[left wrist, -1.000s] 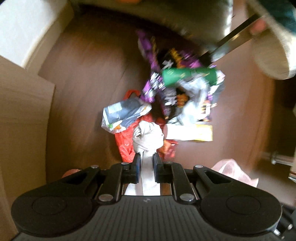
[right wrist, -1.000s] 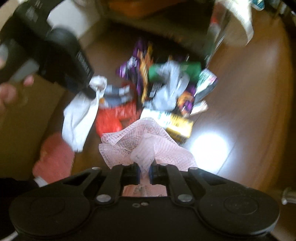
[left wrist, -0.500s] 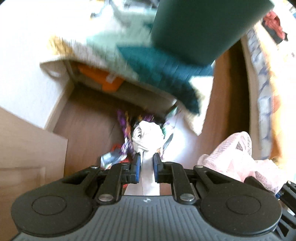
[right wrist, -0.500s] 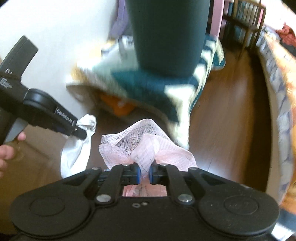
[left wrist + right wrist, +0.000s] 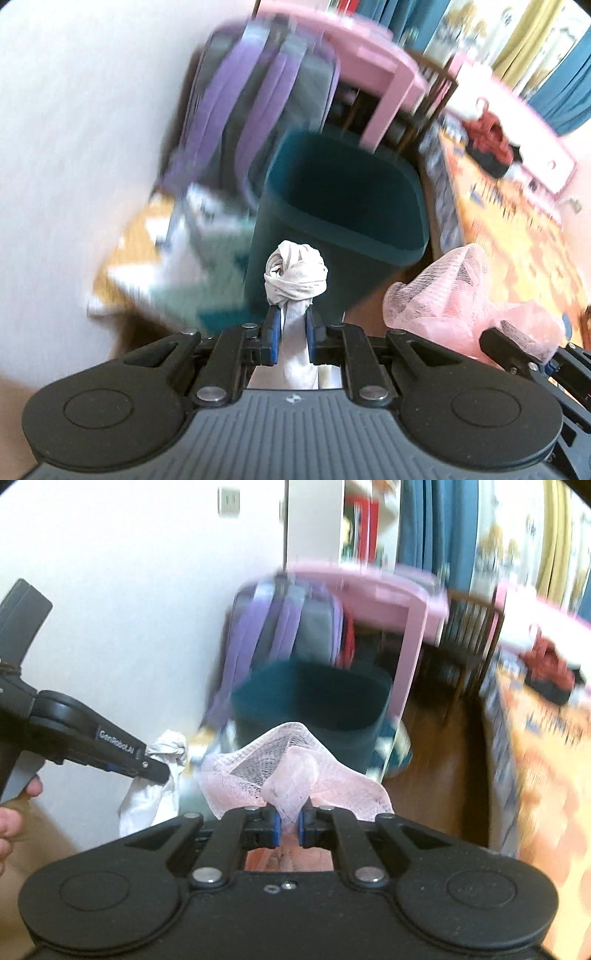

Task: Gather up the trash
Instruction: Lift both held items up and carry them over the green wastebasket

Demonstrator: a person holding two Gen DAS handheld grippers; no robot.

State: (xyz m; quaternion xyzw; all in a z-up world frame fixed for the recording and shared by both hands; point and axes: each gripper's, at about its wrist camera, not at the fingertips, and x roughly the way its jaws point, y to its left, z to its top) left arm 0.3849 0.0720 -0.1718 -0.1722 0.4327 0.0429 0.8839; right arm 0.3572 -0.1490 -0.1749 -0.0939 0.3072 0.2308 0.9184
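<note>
Left tongs (image 5: 290,334) are clamping a knotted white cloth (image 5: 295,275); right tongs (image 5: 288,821) are pinching pink mesh netting (image 5: 295,771). Dark teal bin (image 5: 343,206) is standing open at twelve o'clock, purple backpack (image 5: 255,92) crowding its rim at eleven, pink bench (image 5: 384,74) at one.
</note>
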